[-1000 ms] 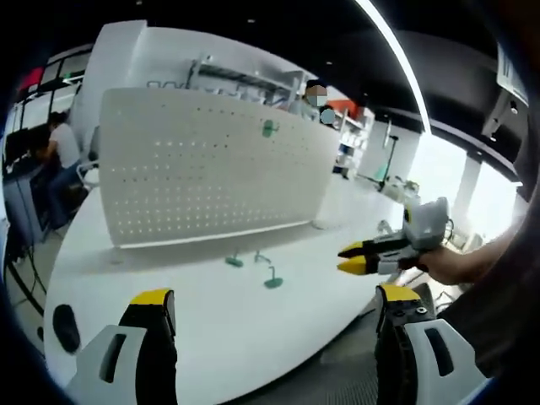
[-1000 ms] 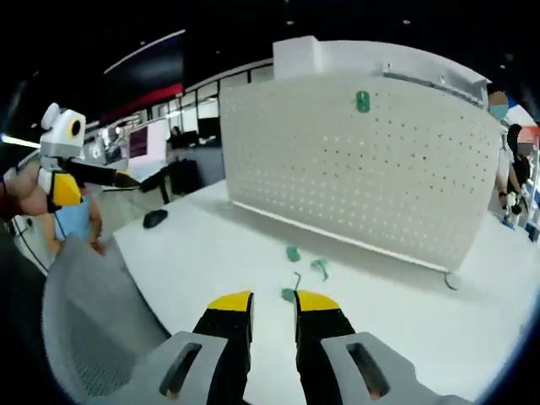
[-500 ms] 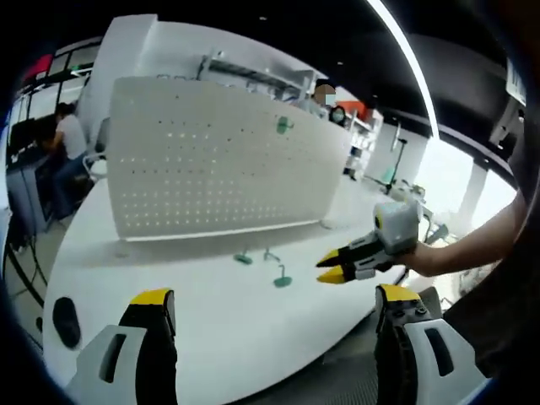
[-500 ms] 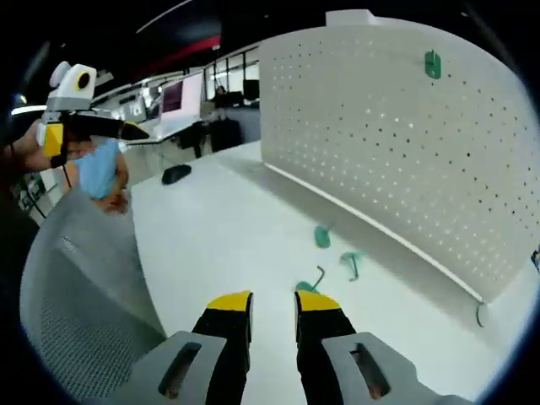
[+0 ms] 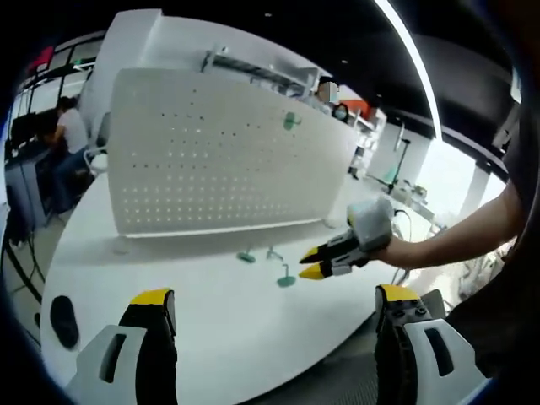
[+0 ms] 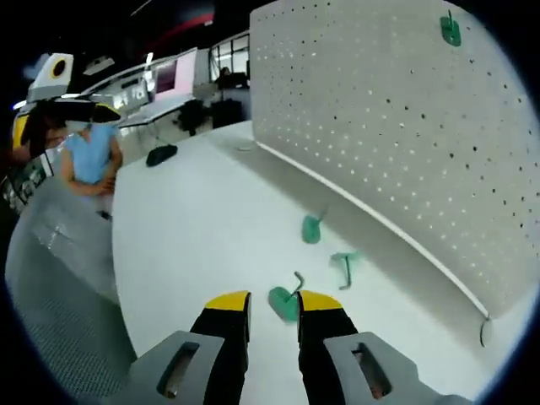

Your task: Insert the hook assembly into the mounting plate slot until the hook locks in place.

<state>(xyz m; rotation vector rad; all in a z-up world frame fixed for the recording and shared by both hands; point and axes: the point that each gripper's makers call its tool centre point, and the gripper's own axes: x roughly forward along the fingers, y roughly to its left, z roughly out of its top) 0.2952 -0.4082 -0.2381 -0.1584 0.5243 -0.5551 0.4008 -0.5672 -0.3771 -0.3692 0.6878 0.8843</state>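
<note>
A white pegboard mounting plate [image 5: 219, 152] [image 6: 380, 110] stands upright on the white table [image 5: 202, 329]. One green hook [image 5: 291, 121] [image 6: 450, 31] hangs near its top. Three green pieces lie on the table before it: a flat piece [image 6: 311, 229] [image 5: 246, 256], a small hook [image 6: 344, 263] [image 5: 272, 253], and a hook assembly with a round base [image 6: 285, 302] [image 5: 287, 279]. My right gripper [image 6: 273, 305] [image 5: 310, 262] hovers low over that assembly, its jaws narrowly open with the green base just ahead of the tips. My left gripper [image 5: 274, 310] is held back, jaws wide open and empty.
A black mouse [image 5: 63, 310] [image 6: 160, 153] lies at the table's far end. A grey mesh chair [image 6: 59, 278] stands beside the table edge, with a person in blue [image 6: 89, 160] behind it. Another person [image 5: 67, 135] sits beyond the board. My left gripper [image 6: 52, 93] shows at the upper left.
My right gripper has moved forward and down toward the table, closing in on the round-based hook assembly. The left gripper has barely moved; its jaws stay wide open.
</note>
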